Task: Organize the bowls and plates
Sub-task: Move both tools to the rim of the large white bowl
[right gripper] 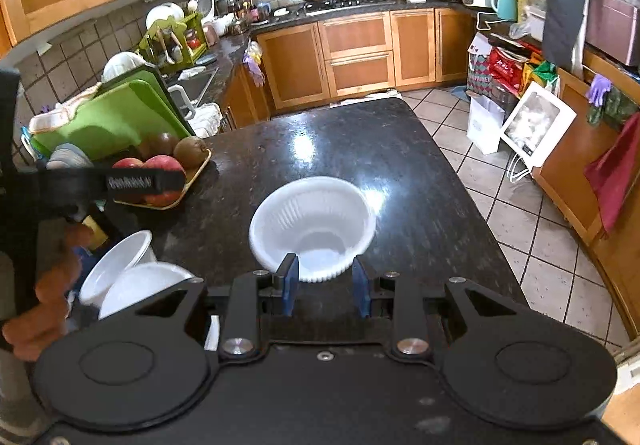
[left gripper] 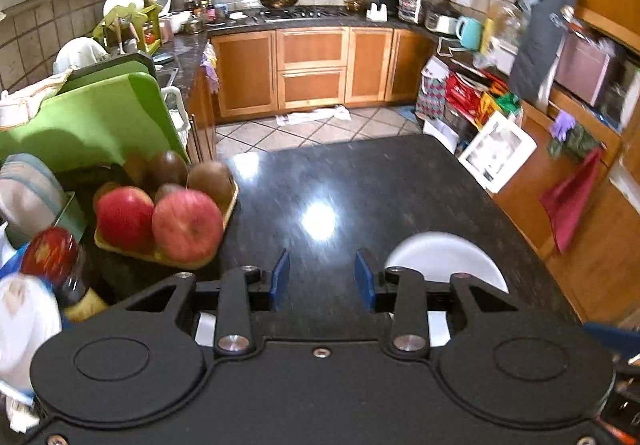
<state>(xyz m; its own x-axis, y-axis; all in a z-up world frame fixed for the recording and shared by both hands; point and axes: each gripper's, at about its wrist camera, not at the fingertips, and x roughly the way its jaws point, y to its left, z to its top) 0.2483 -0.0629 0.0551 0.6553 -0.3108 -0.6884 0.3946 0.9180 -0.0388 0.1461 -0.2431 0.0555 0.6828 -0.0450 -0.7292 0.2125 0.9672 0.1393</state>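
Close by, the right gripper [right gripper: 325, 287] has its fingers apart and holds nothing, lined up with the near edge of the white bowl [right gripper: 314, 223] on the dark surface [right gripper: 400, 165], likely to grab it. The left gripper [left gripper: 322, 279] is also parted and holding nothing. More bowls [right gripper: 132, 277] wait to the left. Further off sits the fruit tray [right gripper: 192, 181].

Bare table [right gripper: 360, 149] stretches toward twelve o'clock beyond the bowl [right gripper: 312, 221]; the fruit tray [right gripper: 192, 181] and stacked bowls [right gripper: 132, 277] crowd nine o'clock.
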